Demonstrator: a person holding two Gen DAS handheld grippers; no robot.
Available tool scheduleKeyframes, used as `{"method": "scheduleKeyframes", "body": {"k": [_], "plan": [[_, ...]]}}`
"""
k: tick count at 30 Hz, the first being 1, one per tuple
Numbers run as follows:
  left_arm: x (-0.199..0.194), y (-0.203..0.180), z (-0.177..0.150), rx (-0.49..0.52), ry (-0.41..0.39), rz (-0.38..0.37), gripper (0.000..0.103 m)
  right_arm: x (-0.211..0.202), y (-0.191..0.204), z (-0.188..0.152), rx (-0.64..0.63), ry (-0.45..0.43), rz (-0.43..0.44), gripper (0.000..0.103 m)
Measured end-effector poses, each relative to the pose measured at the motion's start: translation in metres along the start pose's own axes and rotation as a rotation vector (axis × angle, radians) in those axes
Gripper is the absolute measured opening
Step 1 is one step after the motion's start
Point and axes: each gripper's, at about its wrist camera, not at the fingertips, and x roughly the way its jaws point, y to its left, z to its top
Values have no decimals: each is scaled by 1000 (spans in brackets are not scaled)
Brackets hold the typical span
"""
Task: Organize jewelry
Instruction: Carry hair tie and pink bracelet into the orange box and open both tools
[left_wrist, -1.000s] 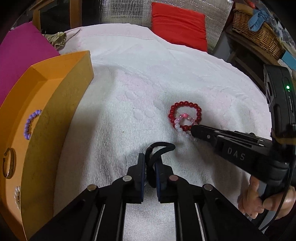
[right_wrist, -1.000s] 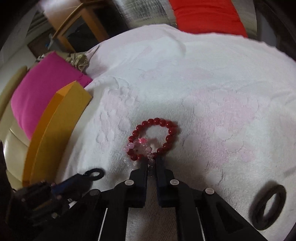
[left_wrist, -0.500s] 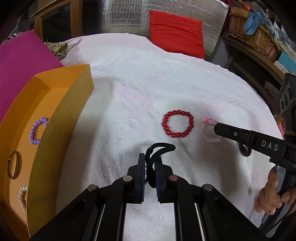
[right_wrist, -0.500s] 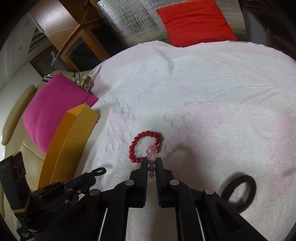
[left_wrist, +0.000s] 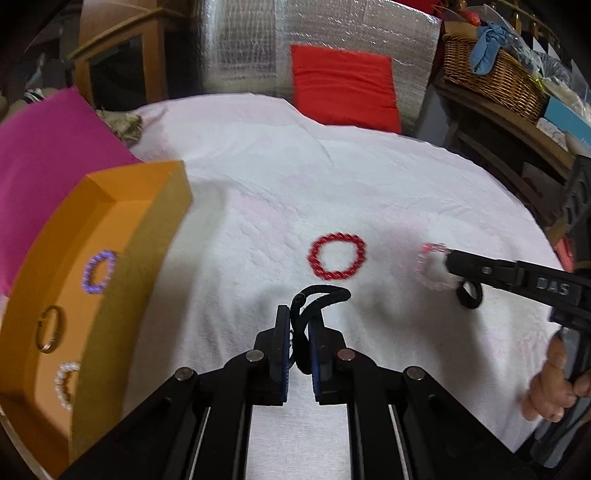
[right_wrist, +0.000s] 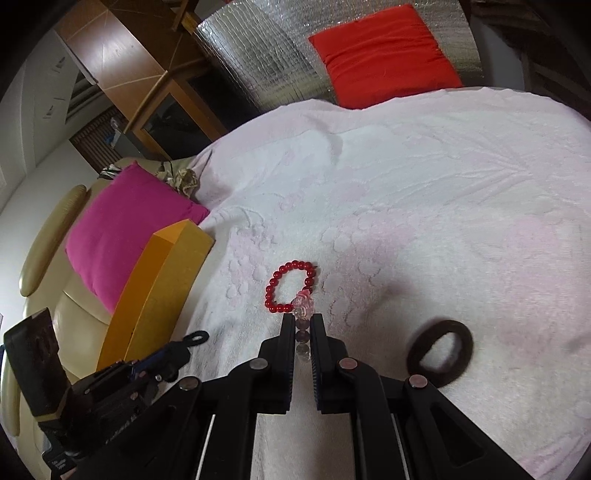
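The left gripper (left_wrist: 299, 325) has its fingers closed on a black hair tie (left_wrist: 317, 299), held above the white towel (left_wrist: 258, 184). The right gripper (right_wrist: 303, 325) pinches a pale pink bead bracelet (right_wrist: 303, 306) between nearly shut fingers. A red bead bracelet (left_wrist: 338, 256) lies on the towel at twelve o'clock from the left fingers, with the orange tray (left_wrist: 110, 295) at nine o'clock.

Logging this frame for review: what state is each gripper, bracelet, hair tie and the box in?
left gripper: shut on black hair tie
right gripper: shut on pink bracelet, lifted
red bracelet: flat on towel
second black hair tie: on towel
orange box: open, three bracelets inside
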Motion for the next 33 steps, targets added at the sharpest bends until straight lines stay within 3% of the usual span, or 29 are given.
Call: {"method": "scheduleKeyframes", "body": {"k": [8,17,22,33], "plan": [[-13,9,5,-6,-57,99,10,-8,9,2,-20,-27,46,9],[-40,30,12,-46,-132,97,10,3,45,0,-94,-26,66,9],[-55,51,14,-81,-171,107,10,10,75,2,-150,-13,82,9],[-78,121,3,-214,-203,210,10,34,168,-4,-280,21,152,9]]}}
